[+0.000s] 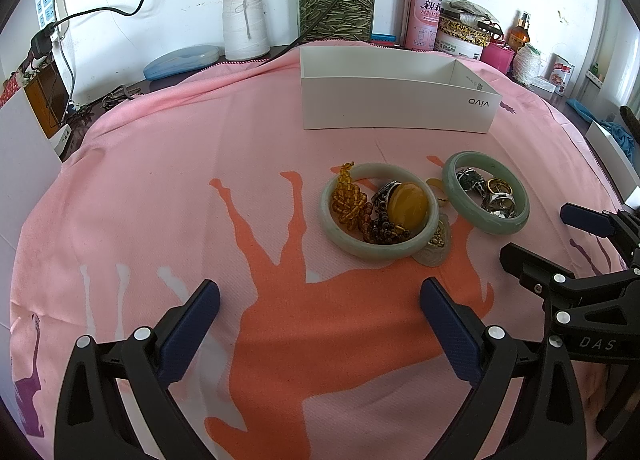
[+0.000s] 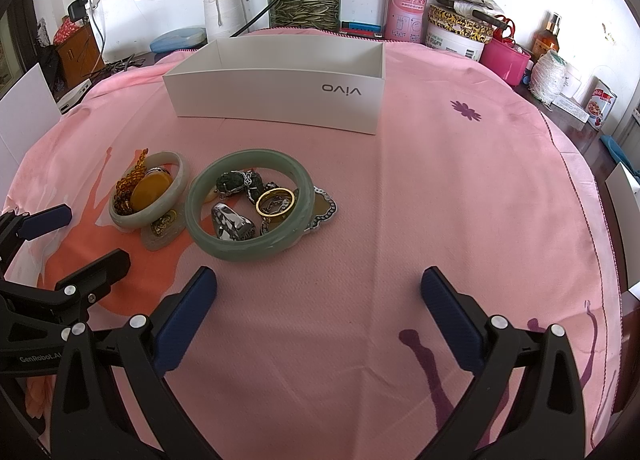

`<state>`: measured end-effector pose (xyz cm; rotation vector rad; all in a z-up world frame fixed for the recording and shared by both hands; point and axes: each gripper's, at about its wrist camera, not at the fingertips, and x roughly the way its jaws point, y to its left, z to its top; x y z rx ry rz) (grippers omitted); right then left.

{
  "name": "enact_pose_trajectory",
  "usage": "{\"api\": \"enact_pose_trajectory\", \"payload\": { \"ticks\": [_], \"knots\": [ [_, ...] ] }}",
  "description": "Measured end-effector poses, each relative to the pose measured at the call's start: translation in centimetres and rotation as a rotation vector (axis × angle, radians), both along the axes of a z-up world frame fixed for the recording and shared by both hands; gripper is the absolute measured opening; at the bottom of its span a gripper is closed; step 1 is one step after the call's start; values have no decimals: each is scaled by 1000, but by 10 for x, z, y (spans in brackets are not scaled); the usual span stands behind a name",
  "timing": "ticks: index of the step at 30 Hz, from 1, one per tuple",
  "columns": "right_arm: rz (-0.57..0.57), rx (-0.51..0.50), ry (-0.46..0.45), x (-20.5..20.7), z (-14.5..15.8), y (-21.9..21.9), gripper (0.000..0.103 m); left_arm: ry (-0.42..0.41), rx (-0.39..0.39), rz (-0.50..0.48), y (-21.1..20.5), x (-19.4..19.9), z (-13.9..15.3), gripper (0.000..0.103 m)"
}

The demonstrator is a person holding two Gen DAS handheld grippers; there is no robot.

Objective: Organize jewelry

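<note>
Under pale bangle [image 1: 378, 250], pendant [image 1: 434, 250] half hidden, perhaps jade

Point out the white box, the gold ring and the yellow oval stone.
white box [image 2: 276, 102], right wrist view, on its near wall.
gold ring [image 2: 276, 202], right wrist view, on its band's lower left edge.
yellow oval stone [image 1: 408, 205], left wrist view, on its domed top.

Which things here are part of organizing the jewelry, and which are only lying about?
For the job:
pale jade bangle
green jade bangle
amber bead string
gold ring
white box

Lying about:
seed jar
thread spool
pink tin
blue case
</note>
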<state>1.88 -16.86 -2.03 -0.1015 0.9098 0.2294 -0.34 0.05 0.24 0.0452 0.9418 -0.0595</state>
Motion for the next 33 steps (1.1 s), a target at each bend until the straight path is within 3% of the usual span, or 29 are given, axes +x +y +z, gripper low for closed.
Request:
{"api": "enact_pose_trajectory", "payload": {
  "ticks": [28,33],
  "knots": [
    [0,1,-1,1,0,0,98,0,0,0,0,0,0,98],
    [3,1,-2,1,0,-1,98,9,3,-36,-1,1,-1,98]
  ]
}}
